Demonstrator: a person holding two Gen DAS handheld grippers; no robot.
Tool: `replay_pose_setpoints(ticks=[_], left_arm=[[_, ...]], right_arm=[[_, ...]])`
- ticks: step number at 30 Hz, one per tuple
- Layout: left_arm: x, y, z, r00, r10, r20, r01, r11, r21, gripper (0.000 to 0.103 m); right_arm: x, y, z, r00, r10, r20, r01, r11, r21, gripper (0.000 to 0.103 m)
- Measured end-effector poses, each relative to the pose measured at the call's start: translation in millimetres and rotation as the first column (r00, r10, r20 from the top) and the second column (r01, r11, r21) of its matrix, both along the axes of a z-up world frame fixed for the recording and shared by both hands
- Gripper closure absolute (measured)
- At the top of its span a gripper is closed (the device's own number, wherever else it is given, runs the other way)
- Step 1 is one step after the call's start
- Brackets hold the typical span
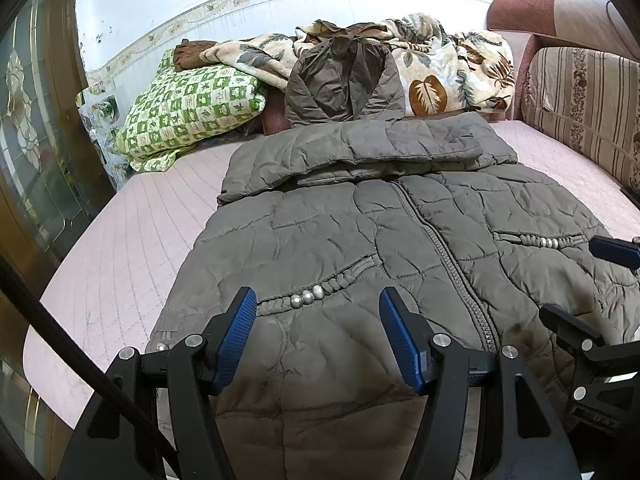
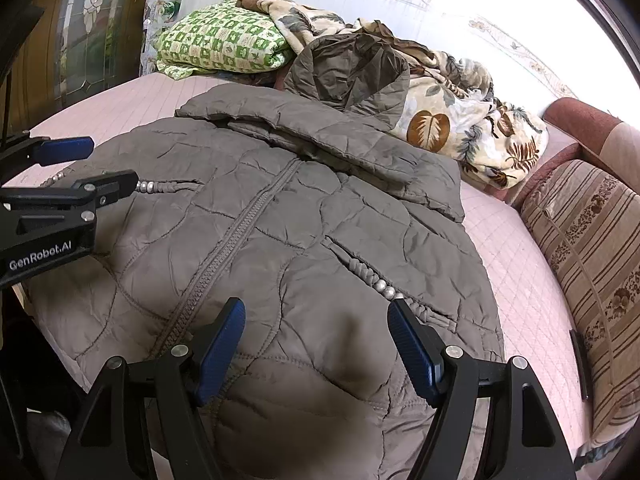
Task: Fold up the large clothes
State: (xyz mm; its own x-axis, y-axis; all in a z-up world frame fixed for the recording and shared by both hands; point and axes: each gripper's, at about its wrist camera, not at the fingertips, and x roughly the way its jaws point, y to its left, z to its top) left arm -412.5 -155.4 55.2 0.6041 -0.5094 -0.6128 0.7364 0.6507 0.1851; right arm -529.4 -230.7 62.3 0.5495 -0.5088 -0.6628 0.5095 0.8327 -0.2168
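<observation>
Both tongs, left tongs and right tongs, hover spread and empty over the jacket hem at the bed near edge, so next they'd probably pinch the hem and fold it toward the collar.

Two wrist fisheyes, both low at the near edge of the bed, tilted down and looking toward the far wall. The left wrist view sits close over the jacket's near left hem, its own left tongs in the bottom foreground; the right tongs poke in at the right edge. The right wrist view sits just as close over the near right hem, with the right tongs at bottom and the left tongs at its left edge. Both views share the whole jacket, the green checked pillow, the leaf-print blanket and the striped sofa cushion on the right.
</observation>
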Motion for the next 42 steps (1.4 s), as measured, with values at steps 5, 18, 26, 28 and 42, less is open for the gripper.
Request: replay_pose_setpoints(ticks=[5, 18, 26, 28, 42], left_arm=[[0, 6, 5, 1.000, 0.017, 0.006, -0.017, 1.000, 0.004, 0.040], [74, -44, 90, 0.995, -0.008, -0.095, -0.010, 0.983, -0.182, 0.034], [151, -71, 38, 0.973, 0.096, -0.211, -0.134, 0.975, -0.176, 0.033], [162, -75, 30, 0.963, 0.092, -0.253, -0.139, 0.975, -0.174, 0.033], [184, -97, 26, 0.988, 0.090, -0.126, -0.106, 0.986, -0.131, 0.033]], right_arm=[[2, 1, 9, 0.999, 0.010, 0.032, -0.010, 1.000, -0.006, 0.025], [1, -30, 61, 0.982, 0.056, 0.180, -0.079, 0.989, 0.123, 0.025], [55, -131, 158, 0.952, -0.040, 0.303, -0.061, 0.947, 0.316, 0.025], [80, -163, 178, 0.942, -0.092, 0.322, -0.037, 0.927, 0.373, 0.025], [344, -284, 195, 0.976, -0.142, 0.168, 0.109, 0.975, 0.193, 0.026]])
